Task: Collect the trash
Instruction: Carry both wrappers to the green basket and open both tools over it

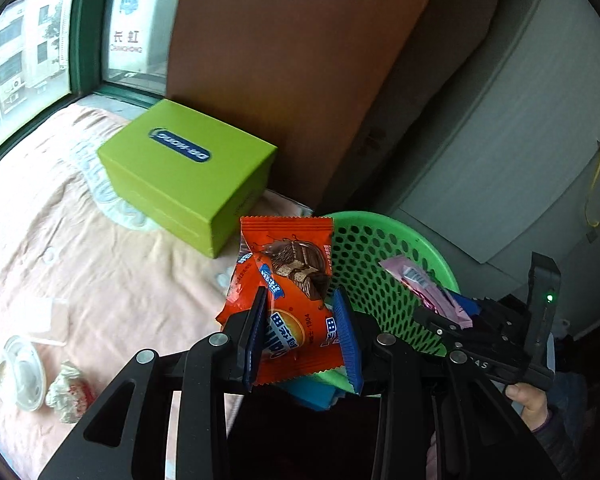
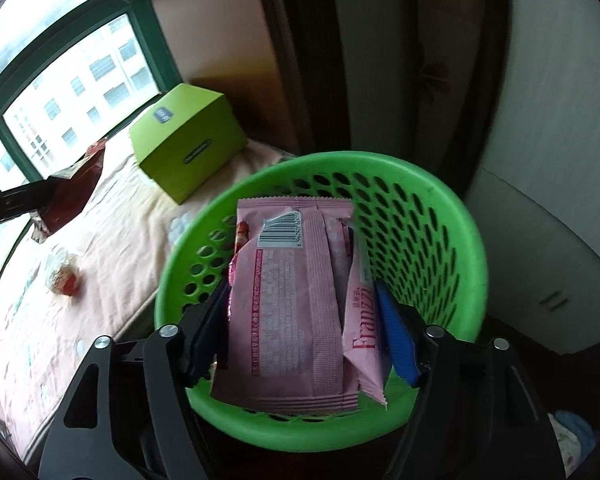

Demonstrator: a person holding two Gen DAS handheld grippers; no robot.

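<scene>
Left wrist view: my left gripper point(image 1: 300, 332) was clamped on one orange wrapper point(image 1: 284, 280), just beside the green basket point(image 1: 380, 232), long axis pointing away from me.
Right wrist view: my right gripper point(image 2: 300, 332) stood over that basket, jaws wide, the one pink wrapper point(image 2: 288, 300) lying loose between them, lengthwise into the basket.
Left on the bed beside the basket: one crumpled wrapper point(image 1: 66, 392), one plastic lid point(image 1: 20, 372).

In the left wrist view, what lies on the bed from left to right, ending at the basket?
Clear plastic lid → crumpled wrapper → green box → orange snack packet in the left gripper → green basket.
</scene>
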